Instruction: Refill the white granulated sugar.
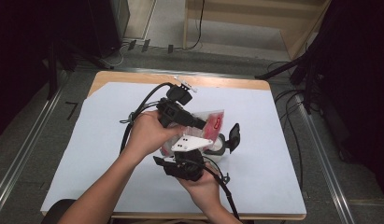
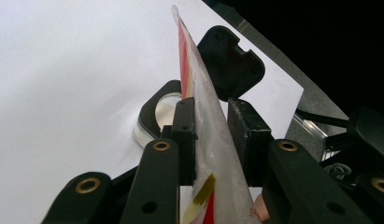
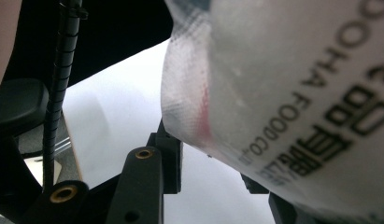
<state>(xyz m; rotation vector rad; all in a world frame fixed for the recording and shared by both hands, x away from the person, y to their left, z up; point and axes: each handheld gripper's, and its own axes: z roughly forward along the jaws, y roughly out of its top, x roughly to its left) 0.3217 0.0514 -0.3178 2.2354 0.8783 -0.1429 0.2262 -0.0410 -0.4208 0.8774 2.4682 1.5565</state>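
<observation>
White paper covers the bench [image 1: 110, 140]. At frame centre, a food pouch [image 1: 213, 122] is pinched upright between the left gripper [image 2: 210, 135] fingers above an open-lidded container [image 1: 224, 140]; its contents cannot be told. The right gripper [image 1: 182, 163] fingers' state cannot be told.

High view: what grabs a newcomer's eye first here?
The red-and-white plastic bag held up over the middle of the white-covered table, pinched edge-on between the left gripper's jaws. Just below it on the table sits a round container with its black flip lid standing open. The right gripper is close under the bag, whose printed side looms in the right gripper view.
</observation>
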